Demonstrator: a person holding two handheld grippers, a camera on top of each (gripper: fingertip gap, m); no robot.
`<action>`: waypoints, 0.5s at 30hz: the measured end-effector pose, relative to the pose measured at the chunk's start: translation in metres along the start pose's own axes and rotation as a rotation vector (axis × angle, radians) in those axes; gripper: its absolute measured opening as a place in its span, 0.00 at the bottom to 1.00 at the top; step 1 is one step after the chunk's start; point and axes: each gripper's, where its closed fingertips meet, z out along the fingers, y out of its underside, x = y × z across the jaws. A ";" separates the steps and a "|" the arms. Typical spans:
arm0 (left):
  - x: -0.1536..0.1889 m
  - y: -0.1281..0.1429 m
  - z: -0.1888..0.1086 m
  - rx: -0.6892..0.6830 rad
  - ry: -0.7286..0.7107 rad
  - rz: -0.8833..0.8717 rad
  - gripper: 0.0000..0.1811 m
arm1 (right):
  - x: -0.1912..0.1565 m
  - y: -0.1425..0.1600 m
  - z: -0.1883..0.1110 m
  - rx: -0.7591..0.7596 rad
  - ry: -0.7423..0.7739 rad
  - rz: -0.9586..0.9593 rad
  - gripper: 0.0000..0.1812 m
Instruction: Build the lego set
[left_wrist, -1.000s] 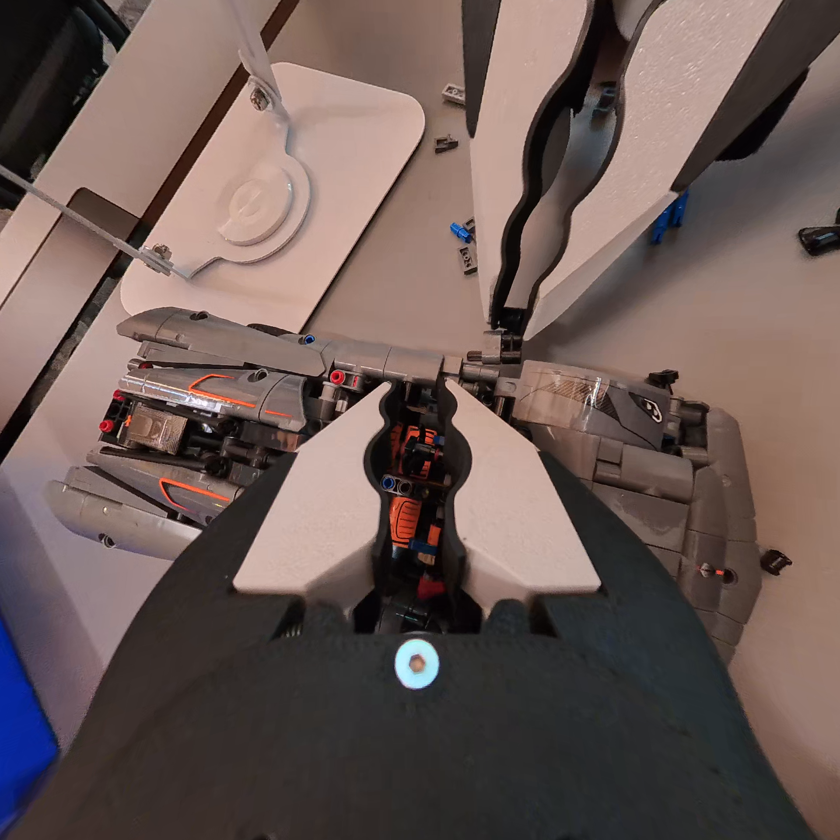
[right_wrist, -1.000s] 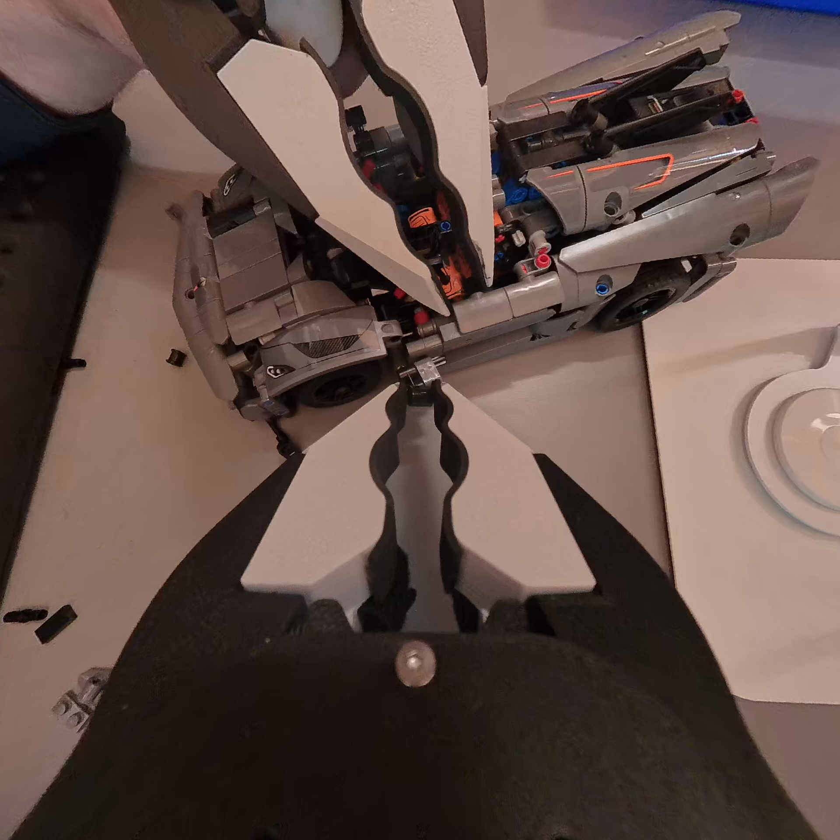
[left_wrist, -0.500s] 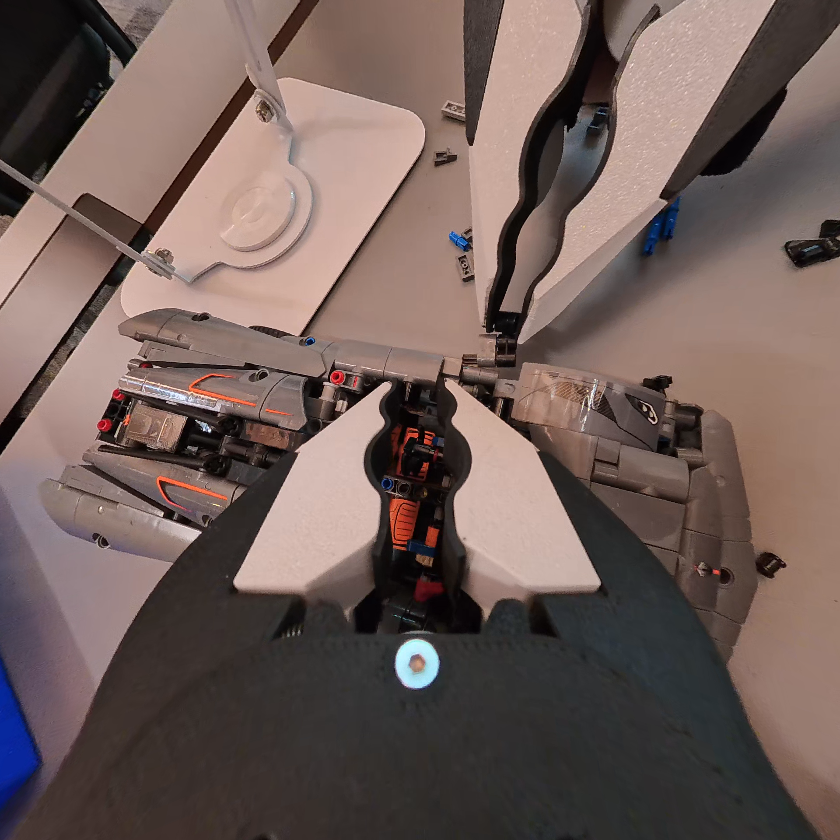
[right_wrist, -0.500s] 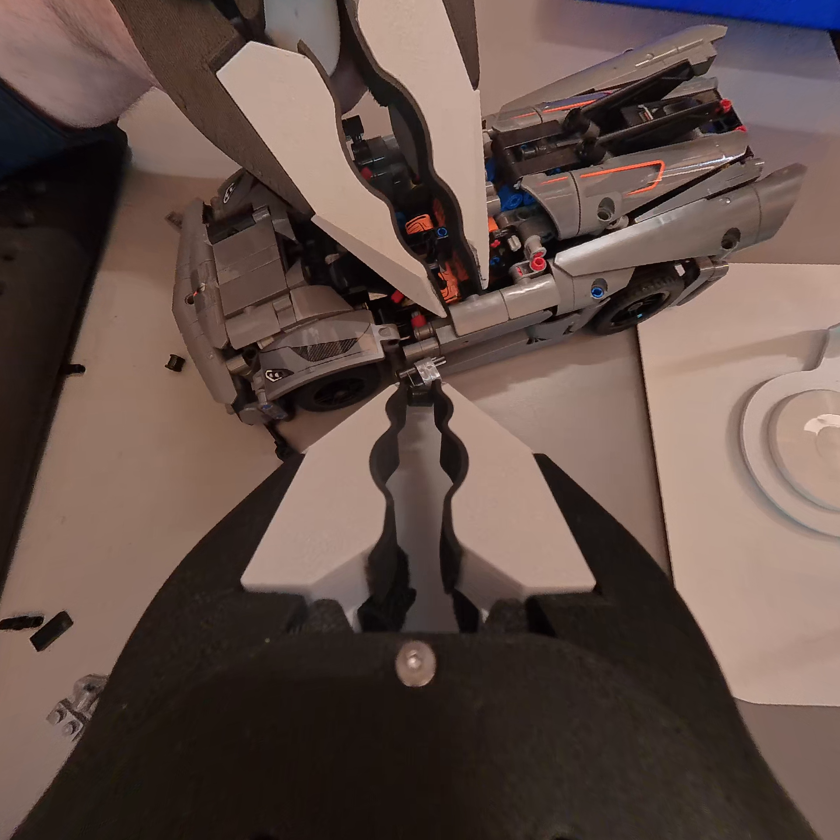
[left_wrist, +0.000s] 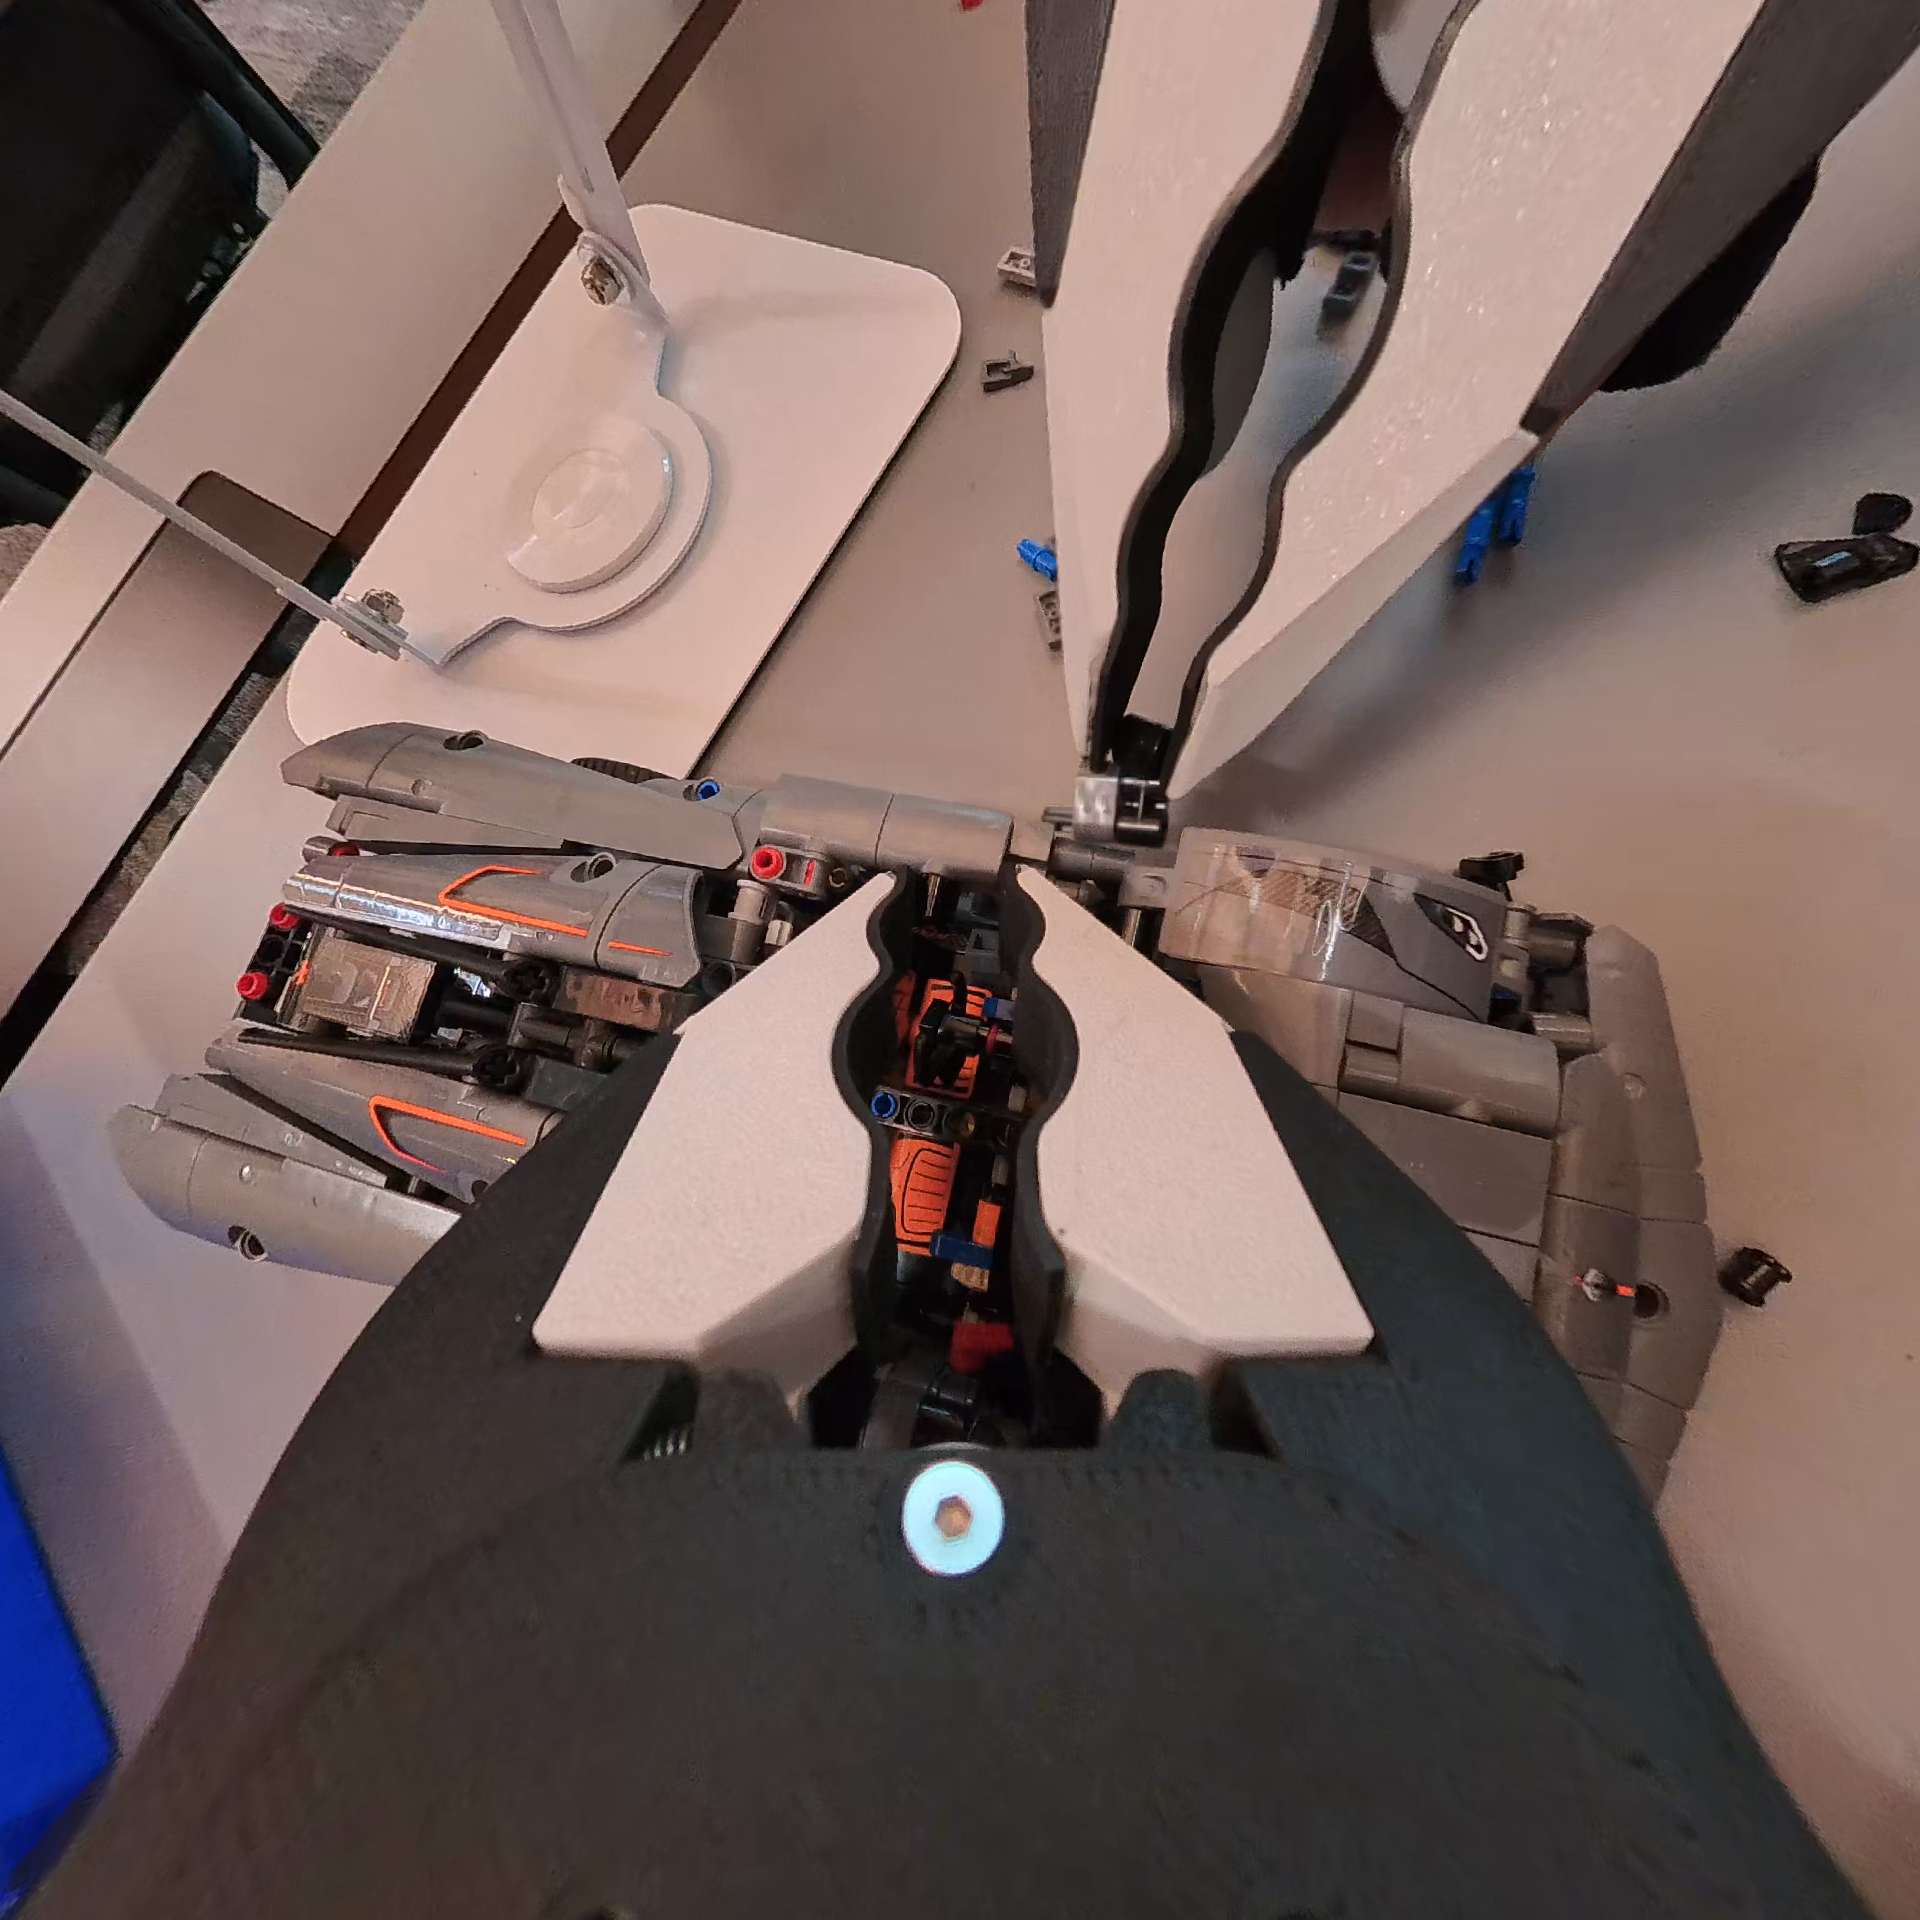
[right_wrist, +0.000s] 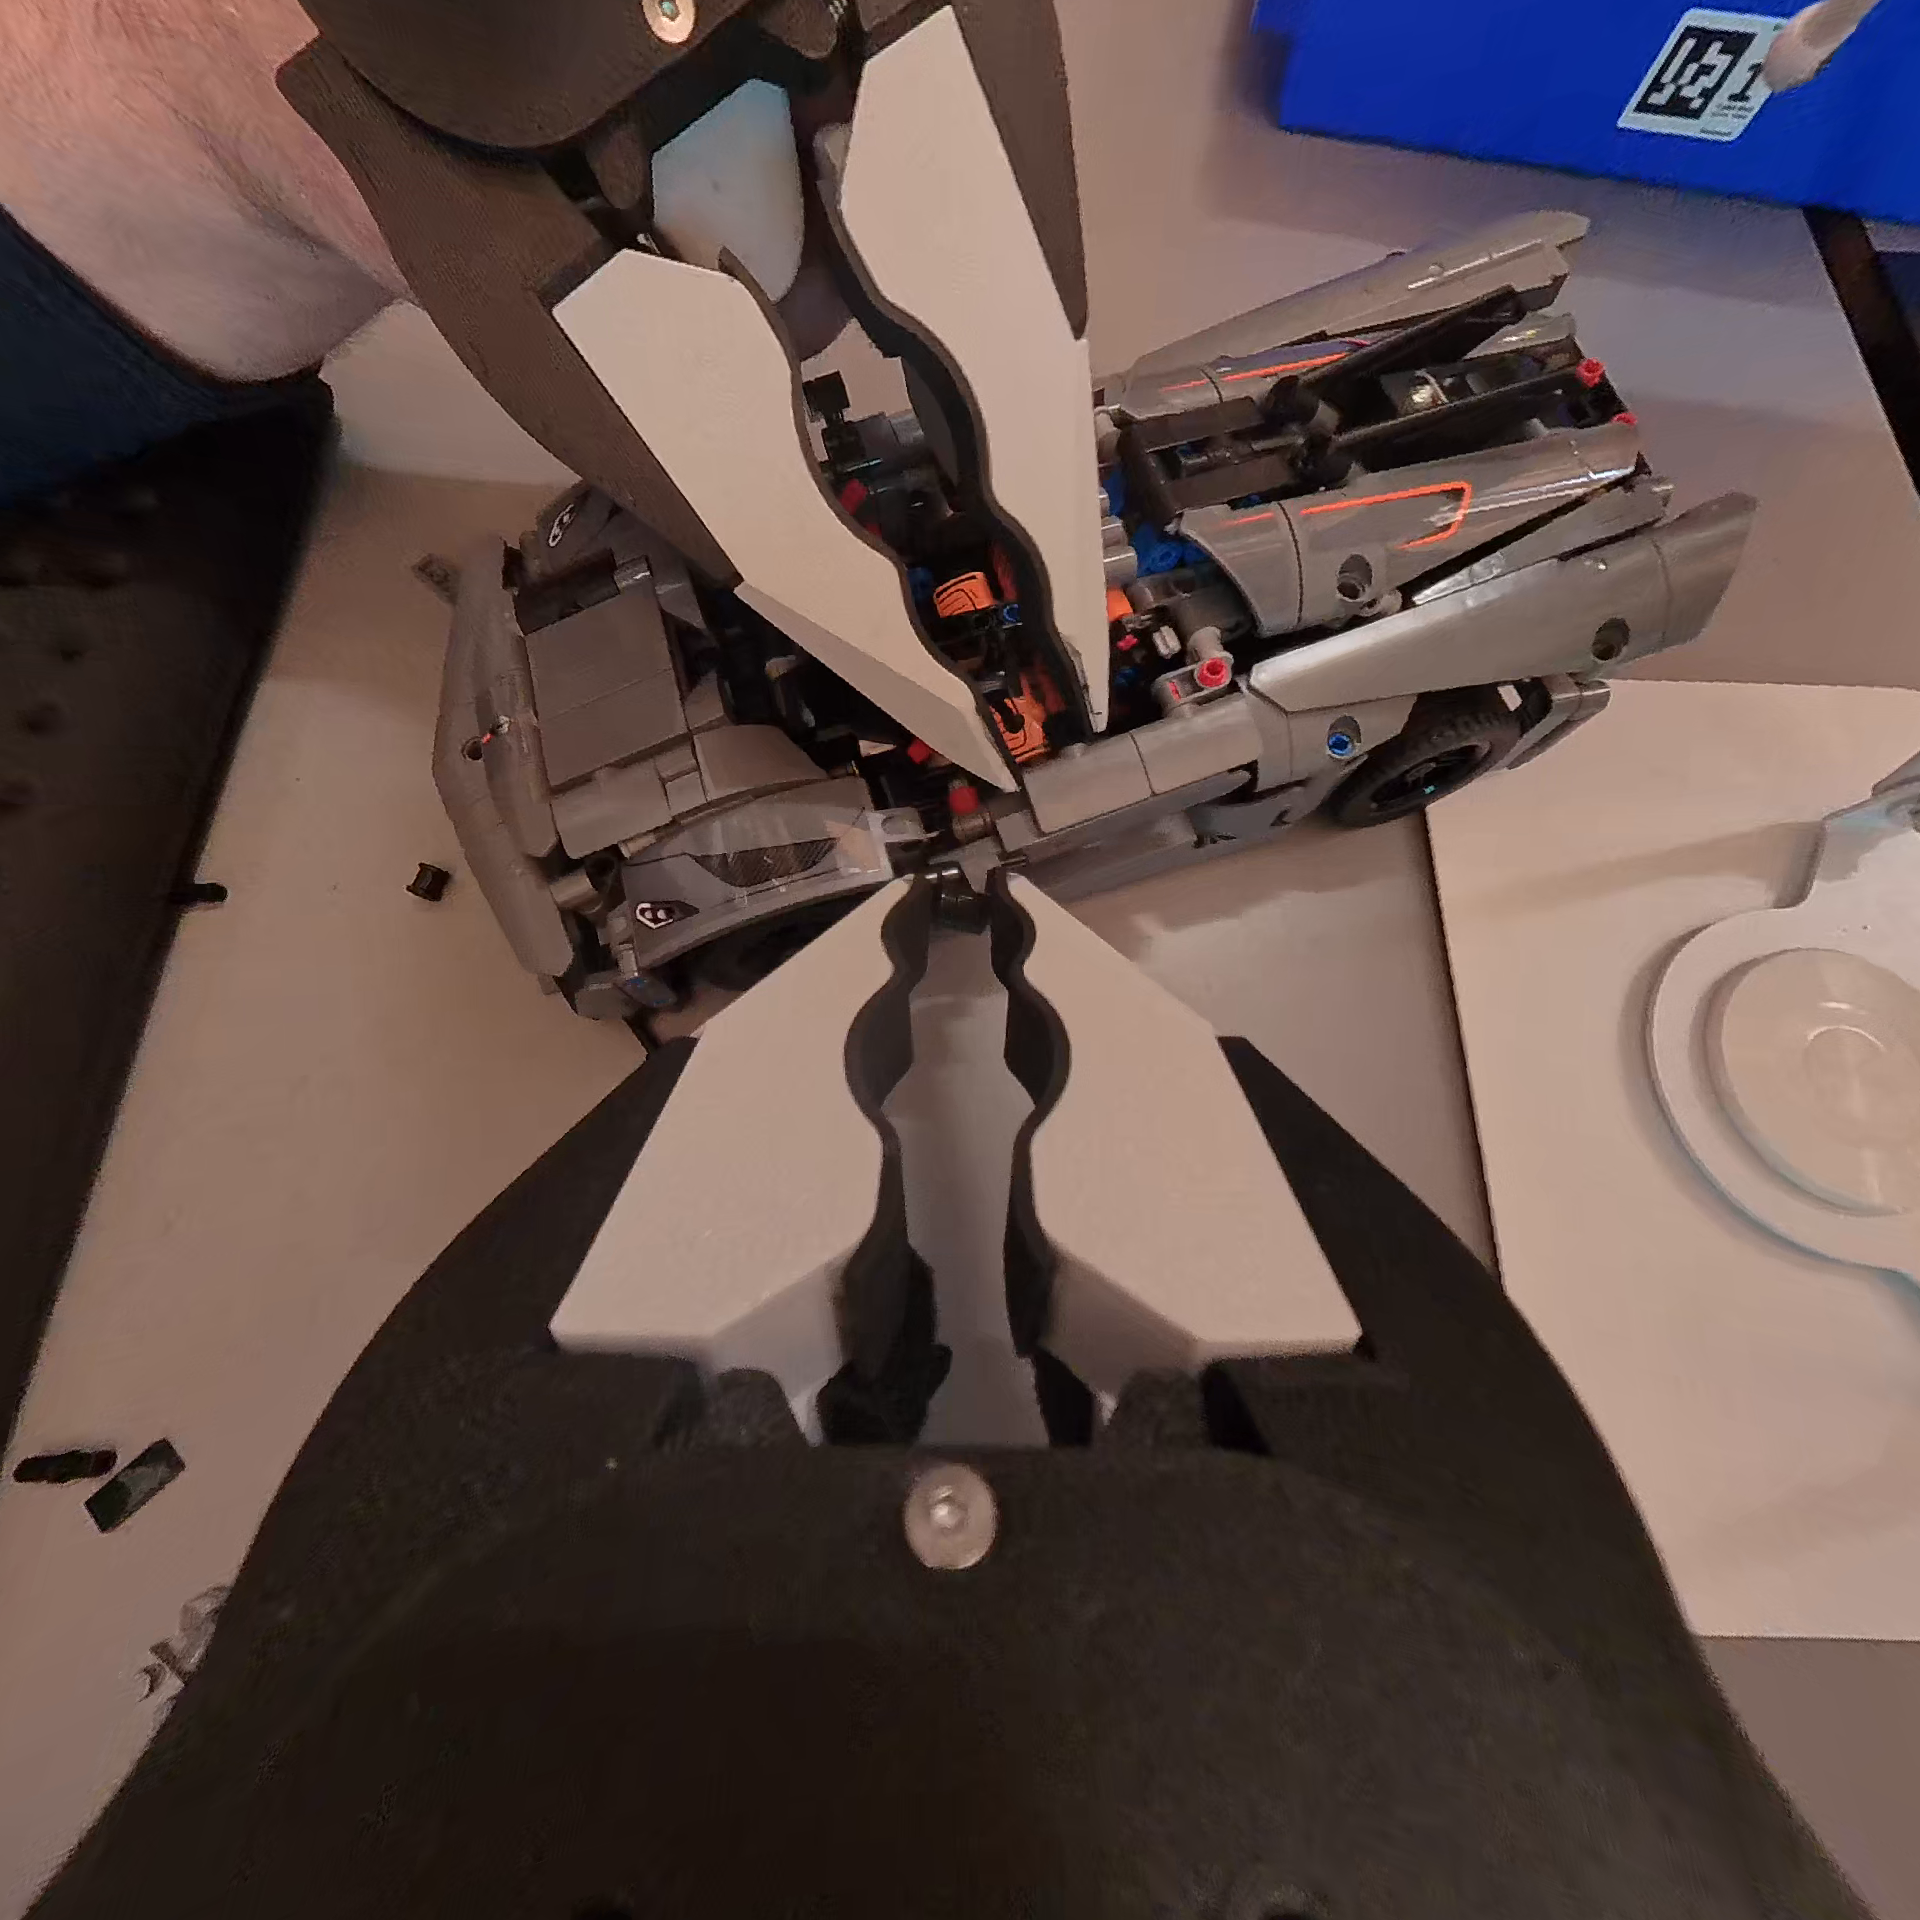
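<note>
Lego car (left_wrist: 1351, 987) mid-frame on tabletop (left_wrist: 1558, 727); right tool (right_wrist: 951, 894) pinching small black piece (right_wrist: 954, 902) at sill; left tool (left_wrist: 956, 883) narrow w/ nothing gripped, over cabin; next: press piece in.

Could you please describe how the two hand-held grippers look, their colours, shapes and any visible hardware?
Both look alike. The left gripper and the right gripper each have a wide, rough-textured black body, rounded like a fan, with one silver hex screw at its middle. From it run two pale grey-white wedge fingers that taper to points, with dark wavy inner edges. No cables or sleeves are visible.
</note>
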 end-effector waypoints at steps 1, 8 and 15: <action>0.000 0.000 0.000 0.001 0.002 -0.001 0.07 | -0.001 0.000 0.001 -0.005 -0.002 -0.003 0.05; 0.000 0.000 0.000 0.009 0.010 -0.008 0.07 | 0.001 0.003 -0.002 -0.001 -0.007 0.008 0.05; -0.001 -0.002 -0.003 0.027 0.008 -0.024 0.04 | -0.001 -0.005 -0.006 0.046 -0.014 0.002 0.05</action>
